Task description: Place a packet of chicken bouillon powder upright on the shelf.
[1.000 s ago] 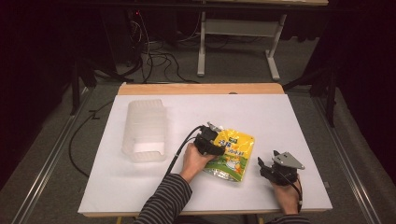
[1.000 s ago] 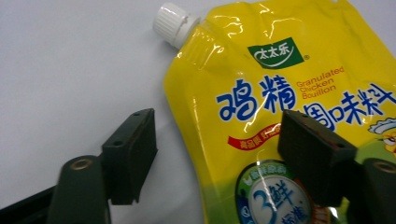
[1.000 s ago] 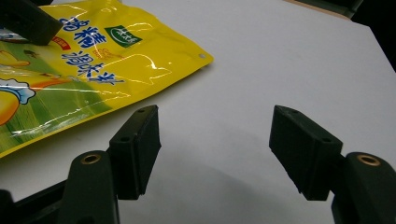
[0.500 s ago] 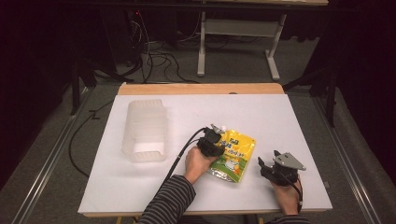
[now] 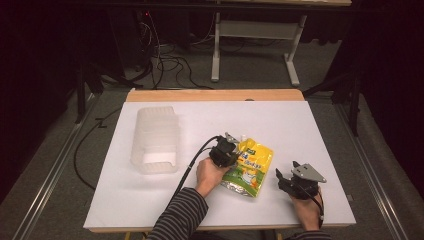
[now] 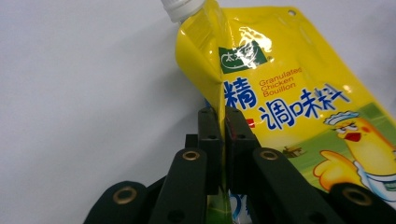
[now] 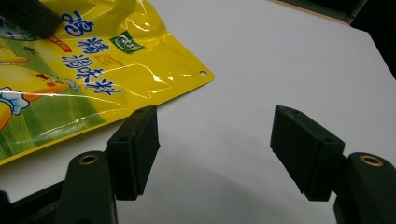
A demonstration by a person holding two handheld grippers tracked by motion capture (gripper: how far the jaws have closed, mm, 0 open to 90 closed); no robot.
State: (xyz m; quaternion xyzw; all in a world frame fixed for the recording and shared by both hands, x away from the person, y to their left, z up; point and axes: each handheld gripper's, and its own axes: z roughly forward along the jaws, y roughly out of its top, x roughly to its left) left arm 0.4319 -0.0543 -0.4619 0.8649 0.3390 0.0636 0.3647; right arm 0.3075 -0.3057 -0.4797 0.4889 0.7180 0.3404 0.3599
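The left gripper [image 6: 223, 128] is clenched on the pouch [image 6: 299, 107]: its two black jaws pinch a raised fold at the left edge of the yellow bag, below the green logo. The white cap [image 6: 180, 8] of the pouch is at the top of the left gripper view, a little left of center. In the high view the left gripper [image 5: 226, 148] sits at the left side of the pouch [image 5: 250, 167], right of center in the lower half of the frame, and the hand [image 5: 211, 174] holds it from below.

The right gripper [image 7: 215, 140] is released; its jaws stand wide apart over bare white table [image 7: 280, 56], and the pouch corner [image 7: 187, 70] lies just beside the left jaw, not between them. In the high view the right gripper [image 5: 285, 178] is at the lower right, near the pouch but apart from it.

A clear plastic box [image 5: 155, 140] stands on the table [image 5: 300, 120] at the left of center, well apart from the pouch.
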